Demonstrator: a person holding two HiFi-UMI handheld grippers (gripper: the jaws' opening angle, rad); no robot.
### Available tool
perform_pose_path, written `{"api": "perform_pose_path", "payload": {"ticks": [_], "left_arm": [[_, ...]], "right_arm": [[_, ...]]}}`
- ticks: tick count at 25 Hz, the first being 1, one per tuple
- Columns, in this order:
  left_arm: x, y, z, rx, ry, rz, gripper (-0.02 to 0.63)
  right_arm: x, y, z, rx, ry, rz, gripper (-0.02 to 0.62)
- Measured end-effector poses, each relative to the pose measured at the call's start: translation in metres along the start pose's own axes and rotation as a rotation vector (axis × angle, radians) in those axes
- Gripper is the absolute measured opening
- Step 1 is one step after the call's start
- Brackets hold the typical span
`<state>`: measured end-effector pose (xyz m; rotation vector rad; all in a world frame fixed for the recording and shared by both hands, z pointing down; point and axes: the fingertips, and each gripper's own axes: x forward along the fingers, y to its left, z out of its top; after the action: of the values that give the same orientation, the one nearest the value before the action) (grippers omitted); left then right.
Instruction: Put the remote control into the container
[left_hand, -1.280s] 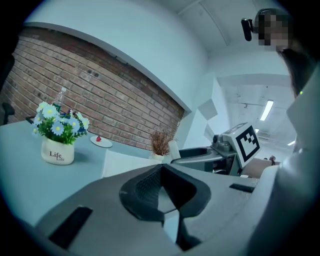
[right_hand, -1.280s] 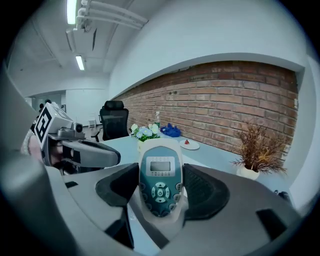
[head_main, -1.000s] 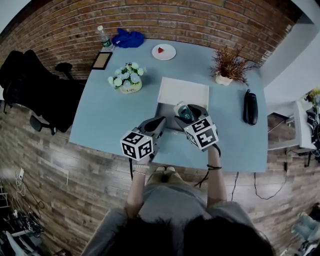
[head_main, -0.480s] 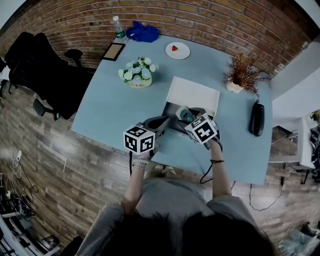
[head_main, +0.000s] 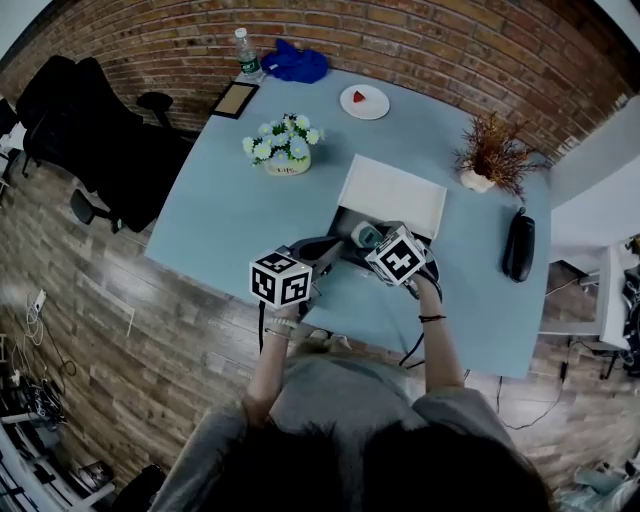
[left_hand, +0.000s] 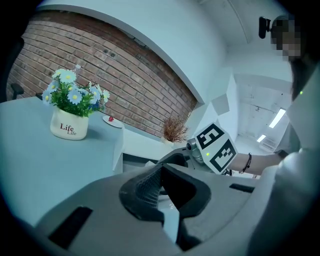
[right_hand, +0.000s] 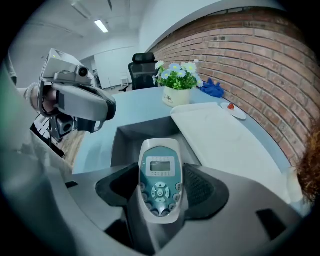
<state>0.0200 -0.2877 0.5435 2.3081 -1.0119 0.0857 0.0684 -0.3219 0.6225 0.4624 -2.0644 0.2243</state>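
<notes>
The teal-and-white remote control (right_hand: 159, 176) sits upright between the pads of my right gripper (right_hand: 160, 186), which is shut on it. In the head view the remote control (head_main: 367, 236) hangs over the open grey container (head_main: 346, 221) near the table's front edge. The container's (right_hand: 131, 136) hollow lies directly beyond the remote, with its white lid (right_hand: 216, 135) lying flat on the right. My left gripper (head_main: 322, 247) hovers at the container's left side, jaws together and holding nothing. It shows in the right gripper view as a grey body (right_hand: 79, 101).
A white pot of flowers (head_main: 283, 152) stands left of the container, a dried plant (head_main: 492, 160) to the right. A black object (head_main: 520, 247) lies at the table's right edge. A plate (head_main: 365, 101), bottle (head_main: 245, 52) and blue cloth (head_main: 297, 62) line the brick wall. An office chair (head_main: 80, 130) stands left.
The head view has shifted, so the table sits a little further right and up. Both grippers stay at the container; the right one has turned slightly, still holding the remote.
</notes>
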Motion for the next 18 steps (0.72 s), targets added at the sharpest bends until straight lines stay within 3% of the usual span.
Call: {"api": "perform_pose_path", "payload": {"ticks": [11,18], "left_arm": [[-0.003,0.008,0.005,-0.006,-0.009,0.001,0.003],[-0.006,0.011,0.01,-0.004,-0.015,0.003,0.003]], "right_arm": [[0.023,0.007,-0.018,0.0,0.132,0.032,0.281],[0.027,0.003,-0.012,-0.043,0.131,0.0,0.281]]}}
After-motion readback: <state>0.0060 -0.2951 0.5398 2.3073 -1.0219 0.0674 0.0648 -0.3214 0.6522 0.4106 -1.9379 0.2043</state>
